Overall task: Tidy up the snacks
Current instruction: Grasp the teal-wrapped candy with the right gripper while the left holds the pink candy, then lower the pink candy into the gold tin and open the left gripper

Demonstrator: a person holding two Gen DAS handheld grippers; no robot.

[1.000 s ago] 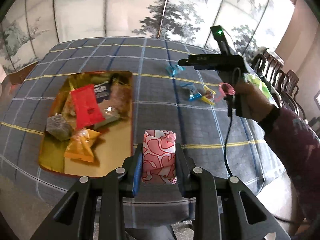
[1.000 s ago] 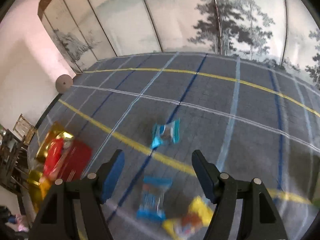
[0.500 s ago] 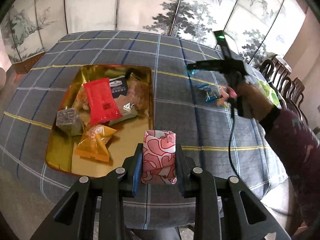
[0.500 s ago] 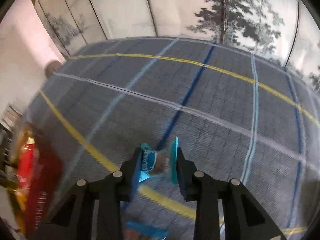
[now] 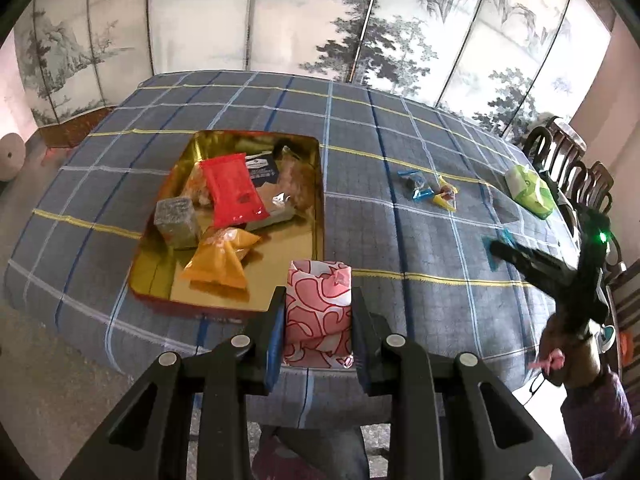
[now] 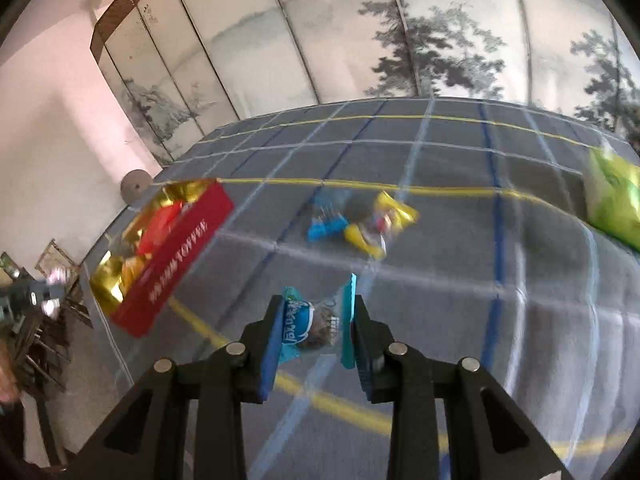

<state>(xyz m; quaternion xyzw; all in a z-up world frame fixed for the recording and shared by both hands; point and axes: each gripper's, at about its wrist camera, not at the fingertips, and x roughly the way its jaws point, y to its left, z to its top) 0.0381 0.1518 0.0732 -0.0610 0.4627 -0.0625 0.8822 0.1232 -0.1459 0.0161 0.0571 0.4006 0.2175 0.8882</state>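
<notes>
Right wrist view: right gripper (image 6: 314, 326) clamps the blue-wrapped candy (image 6: 310, 322) between its jaws; left gripper (image 5: 318, 320) pinches the pink-patterned packet (image 5: 318, 312).

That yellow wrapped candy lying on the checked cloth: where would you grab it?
Grip the yellow wrapped candy across its plump middle, coming down from above. Its twisted ends are thin and floppy. A small blue wrapped candy sits close beside it, so set the fingers on the sides away from that.
</notes>
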